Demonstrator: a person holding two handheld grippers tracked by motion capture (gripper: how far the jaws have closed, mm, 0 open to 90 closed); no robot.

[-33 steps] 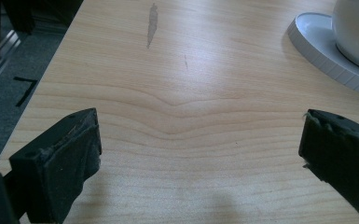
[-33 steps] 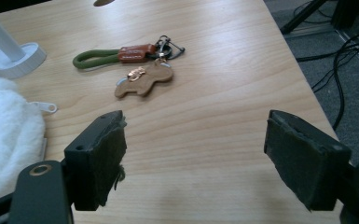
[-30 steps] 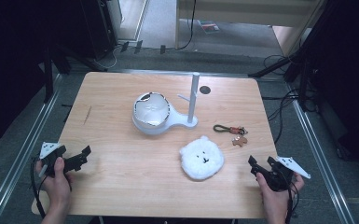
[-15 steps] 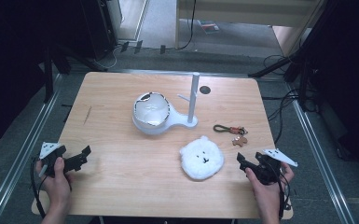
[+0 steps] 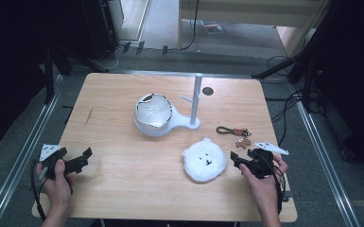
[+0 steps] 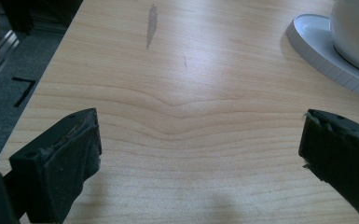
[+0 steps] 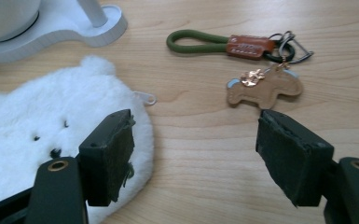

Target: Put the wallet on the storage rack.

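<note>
Fluffy white pouch [image 7: 37,126]; matt wooden table [image 7: 205,158]

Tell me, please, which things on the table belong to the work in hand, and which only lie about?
In hand:
- right gripper, jaws open and just closing a little, nothing between them
- white fluffy bear-face pouch, beside its one jaw
- keychain with green loop and brown horse charm, ahead of the jaws

Lying about:
- white stand with bowl and post
- left gripper, open over bare wood

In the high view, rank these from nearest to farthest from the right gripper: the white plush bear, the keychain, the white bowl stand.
From the right gripper:
1. White plush bear, just to its left on the table.
2. Keychain, a little beyond it toward the table's far edge.
3. White bowl stand, far left near the table's middle.
</note>
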